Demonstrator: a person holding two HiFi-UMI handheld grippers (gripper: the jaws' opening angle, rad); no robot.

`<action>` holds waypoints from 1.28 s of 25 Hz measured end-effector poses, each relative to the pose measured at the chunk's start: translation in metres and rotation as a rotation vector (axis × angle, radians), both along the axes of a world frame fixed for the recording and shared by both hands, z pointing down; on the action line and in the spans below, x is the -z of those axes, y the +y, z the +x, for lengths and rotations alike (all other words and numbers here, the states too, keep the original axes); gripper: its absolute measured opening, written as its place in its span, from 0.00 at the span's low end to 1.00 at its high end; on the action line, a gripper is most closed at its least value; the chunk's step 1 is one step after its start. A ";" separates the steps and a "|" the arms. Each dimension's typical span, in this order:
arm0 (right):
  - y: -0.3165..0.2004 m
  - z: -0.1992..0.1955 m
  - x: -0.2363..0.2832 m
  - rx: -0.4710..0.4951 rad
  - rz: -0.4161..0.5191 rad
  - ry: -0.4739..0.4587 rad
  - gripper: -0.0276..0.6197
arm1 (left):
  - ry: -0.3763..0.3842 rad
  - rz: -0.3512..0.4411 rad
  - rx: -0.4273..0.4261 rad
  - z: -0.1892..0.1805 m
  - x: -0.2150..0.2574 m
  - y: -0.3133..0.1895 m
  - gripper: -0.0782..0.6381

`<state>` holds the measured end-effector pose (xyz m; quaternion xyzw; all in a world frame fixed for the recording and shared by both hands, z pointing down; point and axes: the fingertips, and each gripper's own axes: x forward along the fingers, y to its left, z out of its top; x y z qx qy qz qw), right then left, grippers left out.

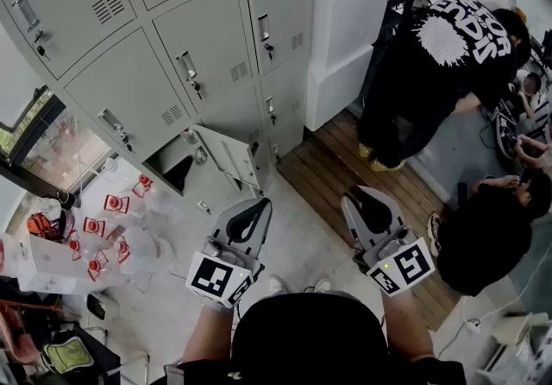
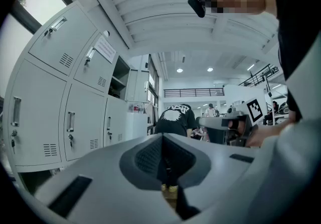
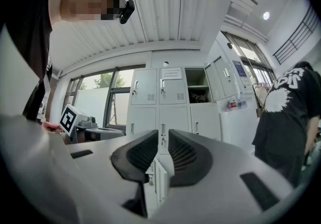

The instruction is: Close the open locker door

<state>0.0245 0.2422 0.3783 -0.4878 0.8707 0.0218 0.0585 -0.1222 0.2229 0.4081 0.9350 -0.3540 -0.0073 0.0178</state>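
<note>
Right claw (image 3: 163,135) half hides the open locker door (image 3: 161,182).

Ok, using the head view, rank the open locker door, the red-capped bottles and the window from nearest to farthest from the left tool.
From the left tool:
1. Open locker door: just ahead, on the bottom row of lockers.
2. Red-capped bottles: on the floor, off to the left.
3. Window: far left, beyond the bottles.
</note>
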 end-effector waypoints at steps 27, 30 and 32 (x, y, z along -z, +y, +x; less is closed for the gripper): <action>-0.088 -0.017 -0.032 -0.136 -0.074 -0.114 0.15 | 0.019 -0.074 -0.051 -0.050 -0.036 -0.099 0.14; -0.116 -0.001 -0.036 -0.128 -0.079 -0.121 0.15 | -0.002 -0.080 -0.048 -0.035 -0.043 -0.124 0.14; -0.137 0.012 -0.037 -0.122 -0.081 -0.126 0.15 | -0.011 -0.079 -0.043 -0.022 -0.046 -0.144 0.14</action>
